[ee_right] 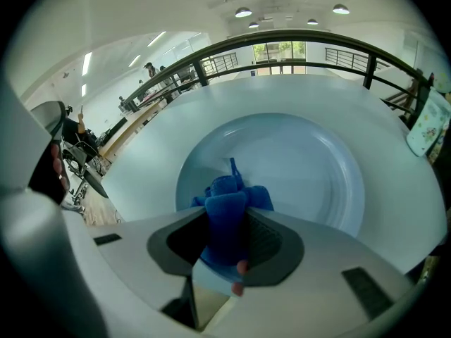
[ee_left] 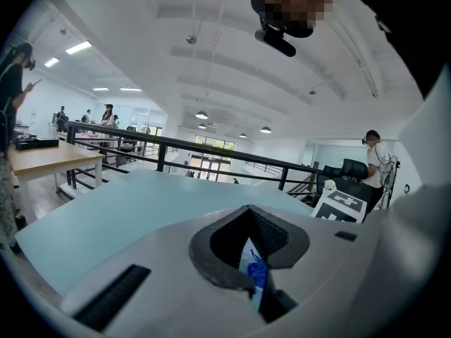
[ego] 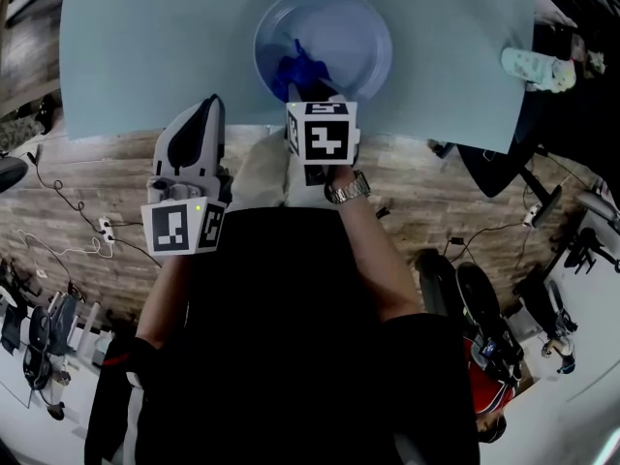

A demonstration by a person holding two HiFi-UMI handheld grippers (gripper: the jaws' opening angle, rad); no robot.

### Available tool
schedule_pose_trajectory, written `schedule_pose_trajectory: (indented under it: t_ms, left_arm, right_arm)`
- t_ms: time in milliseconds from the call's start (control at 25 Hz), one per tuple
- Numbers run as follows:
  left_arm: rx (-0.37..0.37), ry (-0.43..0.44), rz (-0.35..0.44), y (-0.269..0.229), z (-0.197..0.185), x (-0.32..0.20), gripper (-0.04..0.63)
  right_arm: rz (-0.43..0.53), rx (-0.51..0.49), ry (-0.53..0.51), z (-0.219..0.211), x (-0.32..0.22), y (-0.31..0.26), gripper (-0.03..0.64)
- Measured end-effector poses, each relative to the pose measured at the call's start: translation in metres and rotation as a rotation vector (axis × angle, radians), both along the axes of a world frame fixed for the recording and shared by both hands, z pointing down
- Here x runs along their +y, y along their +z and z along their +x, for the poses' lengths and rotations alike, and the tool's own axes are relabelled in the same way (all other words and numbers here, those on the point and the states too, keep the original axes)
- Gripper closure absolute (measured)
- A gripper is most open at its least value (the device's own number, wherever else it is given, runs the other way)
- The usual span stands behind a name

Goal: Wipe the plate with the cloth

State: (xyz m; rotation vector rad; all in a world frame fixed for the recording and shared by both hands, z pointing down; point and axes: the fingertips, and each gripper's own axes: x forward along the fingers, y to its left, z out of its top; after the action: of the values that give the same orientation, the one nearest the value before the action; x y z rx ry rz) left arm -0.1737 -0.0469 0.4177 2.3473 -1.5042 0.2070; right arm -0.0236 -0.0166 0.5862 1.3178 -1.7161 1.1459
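One plate point(ego: 356, 29) and one blue cloth point(ego: 294, 70) were on the single table point(ego: 145, 56). Two grippers showed: left gripper point(ego: 209, 103), right gripper point(ego: 316, 91). One patterned white object point(ego: 538, 69) sat at the right edge.

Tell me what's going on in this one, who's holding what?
A person works two handheld grippers at a pale blue table. The right gripper is shut on the blue cloth and holds it over the near part of the plate. The left gripper, shut and empty, hangs at the table's near edge, off the plate.
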Motion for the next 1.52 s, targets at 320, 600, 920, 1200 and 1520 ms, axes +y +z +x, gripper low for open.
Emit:
schedule_pose_trajectory:
  t_ms: [320,600,920,1200,1520]
  left_arm:
    - [0.008,0.019,0.006,-0.003,0.016,0.005,0.594]
    - [0.011,0.028,0.010,-0.008,0.030,0.005,0.594]
    - [0.007,0.025,0.012,-0.008,0.053,0.005,0.594]
    - [0.012,0.019,0.012,-0.013,0.071,0.003,0.594]
    - [0.007,-0.010,0.013,-0.013,0.083,-0.005,0.594]
  right_arm:
    - [-0.005,0.022,-0.004,0.018,0.013,0.003,0.499]
    - [-0.001,0.025,-0.013,0.027,0.016,-0.002,0.499]
    - [-0.019,0.019,-0.029,0.047,0.021,0.000,0.499]
    - [-0.034,0.030,-0.061,0.064,0.022,-0.001,0.499]
    - [-0.037,0.028,-0.087,0.080,0.012,-0.001,0.499]
